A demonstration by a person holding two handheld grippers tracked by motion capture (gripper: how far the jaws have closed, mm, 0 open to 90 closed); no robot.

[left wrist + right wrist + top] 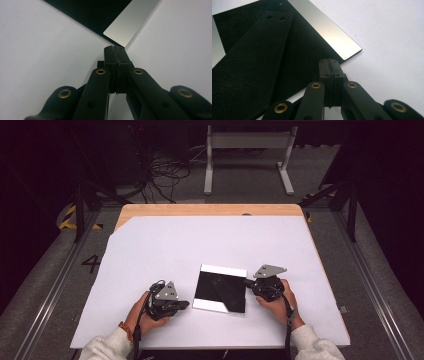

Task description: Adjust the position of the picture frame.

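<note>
A flat black square board (220, 289) with a silvery strip along its far and near edges lies on the white sheet. In the right gripper view a black strap (257, 55) with two small holes rests diagonally on the board, next to a silvery strip (329, 32). My left gripper (186, 304) sits just left of the board's near corner, jaws shut with nothing between them; its tips (115, 47) point at the corner of the strip (130, 22). My right gripper (246, 281) is at the board's right edge, and it (328, 60) is shut too, holding nothing.
The white sheet (165, 250) covers most of a wooden table (200, 210), with broad bare room behind and beside the board. Beyond the table's far edge stand a grey metal frame (247, 155) and loose cables (165, 172) on the floor.
</note>
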